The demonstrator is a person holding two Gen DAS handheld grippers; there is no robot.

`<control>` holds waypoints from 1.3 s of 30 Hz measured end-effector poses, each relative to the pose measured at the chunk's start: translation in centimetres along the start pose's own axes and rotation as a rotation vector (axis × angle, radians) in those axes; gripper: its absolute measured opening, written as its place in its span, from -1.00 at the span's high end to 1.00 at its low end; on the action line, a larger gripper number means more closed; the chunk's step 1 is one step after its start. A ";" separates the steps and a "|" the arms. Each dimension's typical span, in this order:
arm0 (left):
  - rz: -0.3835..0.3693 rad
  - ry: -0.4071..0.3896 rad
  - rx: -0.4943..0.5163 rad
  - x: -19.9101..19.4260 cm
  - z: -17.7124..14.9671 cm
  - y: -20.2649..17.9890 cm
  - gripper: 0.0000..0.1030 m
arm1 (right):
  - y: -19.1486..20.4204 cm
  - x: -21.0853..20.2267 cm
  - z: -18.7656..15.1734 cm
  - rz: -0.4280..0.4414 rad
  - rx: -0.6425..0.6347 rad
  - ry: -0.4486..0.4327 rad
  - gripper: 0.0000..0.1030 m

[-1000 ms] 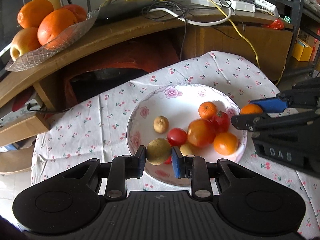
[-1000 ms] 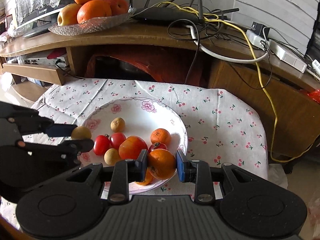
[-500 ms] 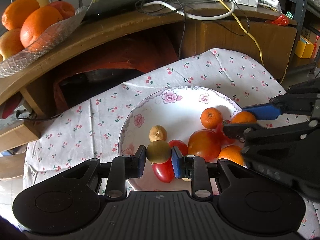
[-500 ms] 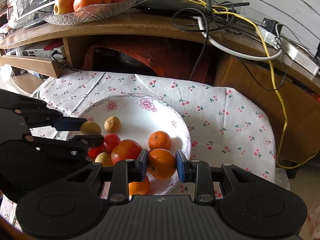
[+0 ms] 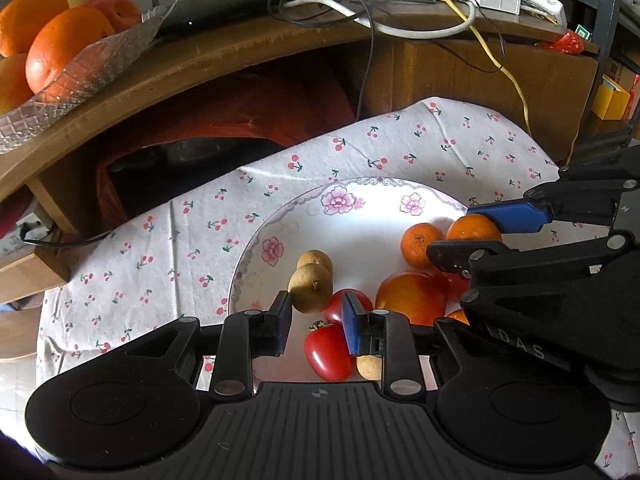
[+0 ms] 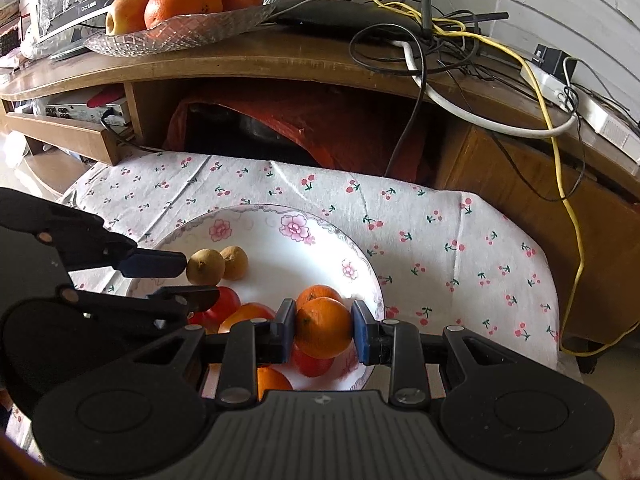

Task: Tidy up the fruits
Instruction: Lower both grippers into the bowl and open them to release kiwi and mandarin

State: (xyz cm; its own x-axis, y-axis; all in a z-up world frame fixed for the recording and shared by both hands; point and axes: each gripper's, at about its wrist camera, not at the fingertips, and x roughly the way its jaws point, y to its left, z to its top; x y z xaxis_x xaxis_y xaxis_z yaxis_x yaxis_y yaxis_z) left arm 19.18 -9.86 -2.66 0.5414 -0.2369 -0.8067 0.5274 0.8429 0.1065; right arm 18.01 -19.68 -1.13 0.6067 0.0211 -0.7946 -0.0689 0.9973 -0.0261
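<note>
Left wrist view: the left gripper (image 5: 316, 320) occupies the lower centre of the frame, its fingers apart; a brown, rough-skinned round fruit (image 5: 311, 288) touches the left finger's tip while the blue-padded right finger stands clear of it, so whether the fruit rests on the plate cannot be told. A second brown fruit (image 5: 316, 261) lies just behind it. Below the fingers lie an oblong red tomato (image 5: 328, 352) and a pale brown fruit (image 5: 369, 366). The white flower-rimmed plate (image 5: 360, 208) sits on a cherry-print cloth (image 5: 160, 240) covering the worktop. At centre right, a small mandarin (image 5: 421, 244) and a large orange-red tomato (image 5: 410, 298) lie on the plate. Right wrist view: the right gripper (image 6: 324, 330), at lower centre, has its fingers clamped on a smooth, glossy orange (image 6: 323, 327), held above the plate's (image 6: 260, 220) near right rim. The left gripper (image 6: 182, 276) enters from the left edge. At upper left, a glass dish (image 6: 180, 32) of large oranges and apples stands on a wooden shelf (image 6: 280, 56).
</note>
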 end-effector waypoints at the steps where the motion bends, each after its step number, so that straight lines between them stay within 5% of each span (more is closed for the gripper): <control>1: -0.001 0.000 -0.001 0.0 0.0 0.0 0.35 | 0.0 0.0 0.1 0.002 0.001 0.002 0.41; 28: -0.034 0.006 -0.080 -0.2 0.2 0.9 0.06 | -1.8 0.1 0.3 0.084 0.159 0.037 0.39; 39: -0.024 -0.002 -0.089 -1.1 0.0 1.1 -0.21 | -2.2 -0.7 0.2 0.086 0.191 0.047 0.36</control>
State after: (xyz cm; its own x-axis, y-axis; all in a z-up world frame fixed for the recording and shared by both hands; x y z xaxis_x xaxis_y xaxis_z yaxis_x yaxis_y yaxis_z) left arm 19.16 -8.68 -1.60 0.5307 -0.2580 -0.8074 0.4798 0.8766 0.0353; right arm 17.86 -21.83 -0.39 0.5669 0.1077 -0.8167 0.0350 0.9874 0.1545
